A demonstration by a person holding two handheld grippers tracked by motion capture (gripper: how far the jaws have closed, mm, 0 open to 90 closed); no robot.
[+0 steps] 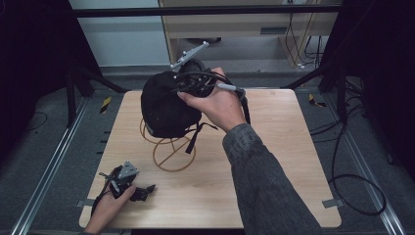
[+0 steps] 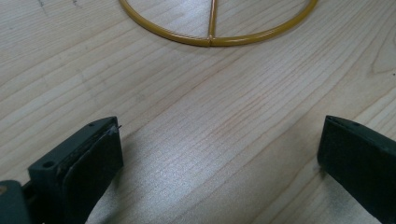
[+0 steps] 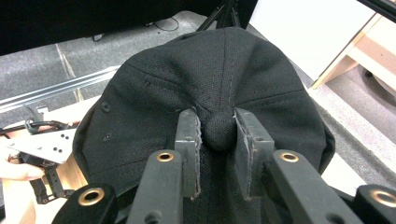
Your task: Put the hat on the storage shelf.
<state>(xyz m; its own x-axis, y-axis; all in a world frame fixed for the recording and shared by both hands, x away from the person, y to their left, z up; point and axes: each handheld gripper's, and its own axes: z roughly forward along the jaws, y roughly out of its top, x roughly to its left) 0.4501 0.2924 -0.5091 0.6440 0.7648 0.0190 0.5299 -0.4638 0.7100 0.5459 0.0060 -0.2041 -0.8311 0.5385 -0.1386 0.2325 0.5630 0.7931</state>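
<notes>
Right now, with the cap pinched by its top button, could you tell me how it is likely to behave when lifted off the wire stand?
The black cap is soft cloth, so it will probably sag and swing from its button. It looks light. The gold wire stand is thin, so it might tip if the cap's strap catches.

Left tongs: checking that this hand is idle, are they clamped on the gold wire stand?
No, the left tongs stand open over bare wood, with the gold wire stand lying apart beyond them.

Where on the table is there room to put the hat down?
The wooden table is bare right of the yellow wire stand, across to its right edge. It is crowded at the stand, where the black cap hangs in the right tool, and at the near-left corner, where the left tool rests.
</notes>
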